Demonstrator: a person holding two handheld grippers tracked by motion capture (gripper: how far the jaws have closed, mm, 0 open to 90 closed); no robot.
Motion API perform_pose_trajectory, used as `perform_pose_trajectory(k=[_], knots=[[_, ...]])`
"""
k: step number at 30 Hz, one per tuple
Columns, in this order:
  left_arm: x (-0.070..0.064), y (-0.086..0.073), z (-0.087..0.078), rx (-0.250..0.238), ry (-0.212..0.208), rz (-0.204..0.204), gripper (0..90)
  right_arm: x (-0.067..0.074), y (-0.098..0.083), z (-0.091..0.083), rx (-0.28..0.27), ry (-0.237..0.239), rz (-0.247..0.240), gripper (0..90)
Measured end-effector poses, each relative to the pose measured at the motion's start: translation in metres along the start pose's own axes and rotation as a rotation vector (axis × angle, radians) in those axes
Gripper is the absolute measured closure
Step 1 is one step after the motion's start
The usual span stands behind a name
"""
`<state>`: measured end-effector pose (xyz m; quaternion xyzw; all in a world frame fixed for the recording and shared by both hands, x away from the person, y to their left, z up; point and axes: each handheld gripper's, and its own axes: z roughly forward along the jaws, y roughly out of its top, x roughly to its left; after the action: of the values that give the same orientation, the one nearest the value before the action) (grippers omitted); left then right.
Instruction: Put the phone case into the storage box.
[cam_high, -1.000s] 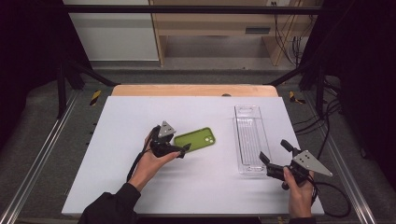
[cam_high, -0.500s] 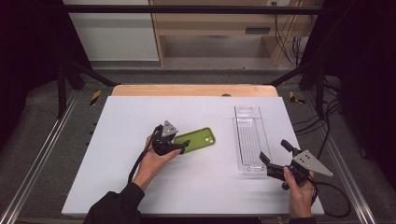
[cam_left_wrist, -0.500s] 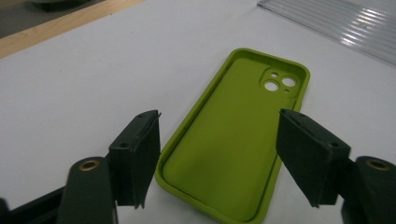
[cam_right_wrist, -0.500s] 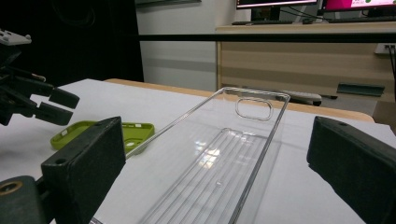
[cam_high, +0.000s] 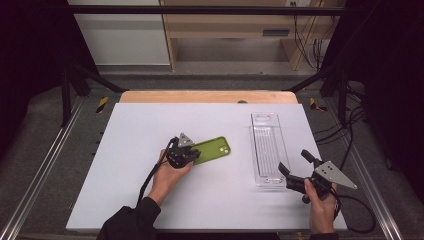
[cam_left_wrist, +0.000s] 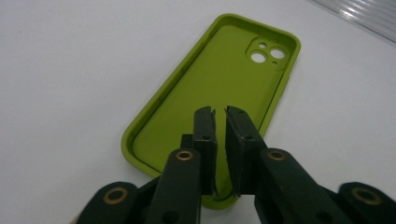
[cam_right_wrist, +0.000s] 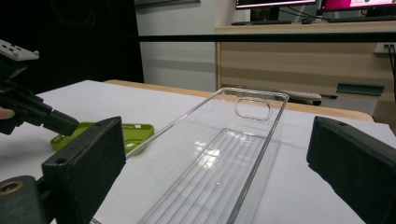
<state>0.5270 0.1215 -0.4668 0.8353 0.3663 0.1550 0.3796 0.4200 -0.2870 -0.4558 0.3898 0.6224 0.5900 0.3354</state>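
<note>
A: Where does the one green phone case (cam_high: 212, 149) lie?
B: Open side up at the white table's (cam_high: 125, 145) middle, camera cutouts toward two o'clock, no lettering readable. The left gripper (cam_high: 192, 156) has just been closing; its jaws pinch the case's near end wall.
A: The rest?
B: One clear tray (cam_high: 267, 147) at three o'clock. The right gripper (cam_high: 294, 170), jaws wide apart, sits at the tray's near end

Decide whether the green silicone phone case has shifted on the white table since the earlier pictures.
No. The green silicone phone case keeps its spot and tilt beside the clear plastic tray; the left tongs have just closed on its rim.
</note>
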Motion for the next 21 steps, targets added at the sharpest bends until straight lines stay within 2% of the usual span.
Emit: perform_pose_trajectory(k=[1, 5, 11, 14, 21], knots=[[0.0, 0.0, 0.001, 0.009, -0.002, -0.005, 89.0, 0.0, 0.0, 0.0, 0.0, 0.0, 0.0, 4.7], [-0.001, -0.002, 0.003, 0.052, -0.005, -0.002, 90.0, 0.0, 0.0, 0.0, 0.001, 0.0, -0.001, 4.7], [-0.002, -0.004, 0.001, 0.084, -0.01, -0.031, 90.0, 0.0, 0.0, 0.0, 0.001, 0.001, 0.002, 4.7], [-0.002, -0.006, -0.003, 0.102, -0.023, -0.039, 90.0, 0.0, 0.0, -0.001, 0.001, -0.001, 0.002, 4.7], [-0.012, -0.021, -0.02, 0.107, -0.038, -0.018, 90.0, 0.0, 0.0, -0.001, 0.008, -0.004, 0.0, 4.7]])
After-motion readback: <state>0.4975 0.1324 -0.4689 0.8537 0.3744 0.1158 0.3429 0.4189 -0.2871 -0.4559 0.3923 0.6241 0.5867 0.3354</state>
